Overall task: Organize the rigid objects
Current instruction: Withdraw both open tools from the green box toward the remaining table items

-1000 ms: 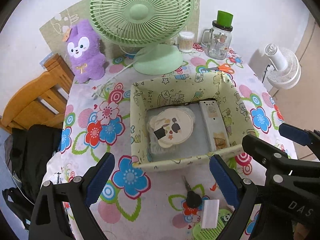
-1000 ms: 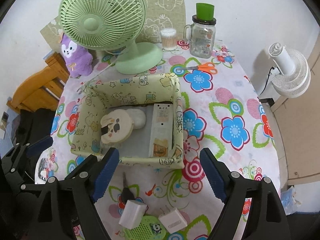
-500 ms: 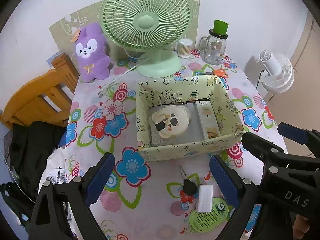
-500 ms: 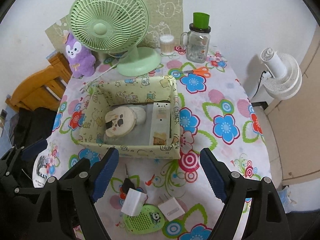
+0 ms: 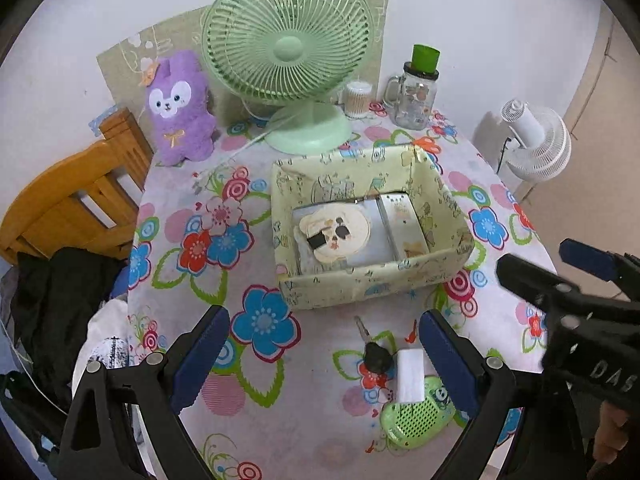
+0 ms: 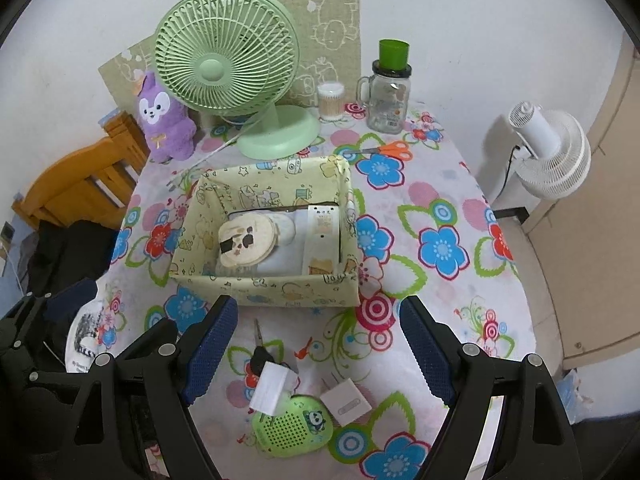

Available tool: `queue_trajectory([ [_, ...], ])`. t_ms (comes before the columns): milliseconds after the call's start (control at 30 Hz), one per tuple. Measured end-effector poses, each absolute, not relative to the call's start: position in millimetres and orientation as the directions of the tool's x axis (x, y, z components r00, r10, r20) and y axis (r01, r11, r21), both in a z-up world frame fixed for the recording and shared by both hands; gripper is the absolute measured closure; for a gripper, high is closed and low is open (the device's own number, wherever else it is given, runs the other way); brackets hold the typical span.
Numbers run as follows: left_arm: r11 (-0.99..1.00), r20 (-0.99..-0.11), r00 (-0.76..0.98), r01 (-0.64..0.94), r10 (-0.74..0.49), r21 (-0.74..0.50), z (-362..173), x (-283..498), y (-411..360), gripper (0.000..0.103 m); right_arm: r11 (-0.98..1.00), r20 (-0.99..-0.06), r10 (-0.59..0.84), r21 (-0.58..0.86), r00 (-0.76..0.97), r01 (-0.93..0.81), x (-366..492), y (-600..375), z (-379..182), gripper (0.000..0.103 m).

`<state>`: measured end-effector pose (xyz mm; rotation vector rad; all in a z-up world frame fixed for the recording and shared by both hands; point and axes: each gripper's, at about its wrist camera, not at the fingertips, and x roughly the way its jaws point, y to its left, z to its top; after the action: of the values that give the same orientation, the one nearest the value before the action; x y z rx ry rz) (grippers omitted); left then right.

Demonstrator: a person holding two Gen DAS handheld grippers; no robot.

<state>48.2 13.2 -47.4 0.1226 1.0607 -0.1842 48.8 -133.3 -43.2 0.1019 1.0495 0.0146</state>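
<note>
Both grippers have pulled back and up from the table since a second ago, so the fabric storage box (image 6: 264,288) now sits farther off and more of the near table edge shows. Neither one carries anything: the left gripper (image 5: 320,356) stands with its jaws wide apart over the flowered cloth, and the right gripper (image 6: 316,352) is spread just as wide.

Inside the box lie a round cream panda-face piece (image 6: 246,240) on the left, a smaller pale round pad (image 6: 285,227) tucked behind it, and a long white remote control (image 6: 320,236) along the right wall. Everything left to sort lies loose on the near side of the table, outside the box: a black-headed key (image 6: 260,350), a white charger block (image 6: 272,388) resting partly on a green panda speaker (image 6: 290,428), and a second white plug adapter (image 6: 344,400) just beside the speaker. Orange scissors (image 6: 384,150) lie on the far right, near the glass mug jar (image 6: 388,100).

My worry is that cluster. The charger block leans on the speaker, so closing on either could tip or drag the other, and the speaker sits close to the near edge, where a nudge might send it off. The flat, thin key looks liable to slip from wide pads
</note>
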Motion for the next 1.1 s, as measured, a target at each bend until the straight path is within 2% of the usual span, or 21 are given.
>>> queue_trajectory([
  [100,0.971,-0.883,0.447,0.236,-0.144,-0.038,-57,47,18,0.006,0.994,-0.868,0.047,0.087,0.494,0.060,41,-136,-47,0.018],
  [667,0.959,-0.919,0.391,0.275,-0.052,0.063,-118,36,13,0.007,0.992,-0.914,0.106,0.126,0.391,0.026,22,-132,-119,0.019],
  [767,0.959,-0.929,0.367,0.277,-0.051,0.057,-131,37,13,0.007,0.991,-0.921,0.118,0.134,0.371,0.018,23,-130,-132,0.022],
  [1100,0.956,-0.951,0.305,0.290,-0.054,0.039,-160,34,9,0.007,0.990,-0.935,0.133,0.140,0.329,-0.002,28,-120,-155,0.023],
])
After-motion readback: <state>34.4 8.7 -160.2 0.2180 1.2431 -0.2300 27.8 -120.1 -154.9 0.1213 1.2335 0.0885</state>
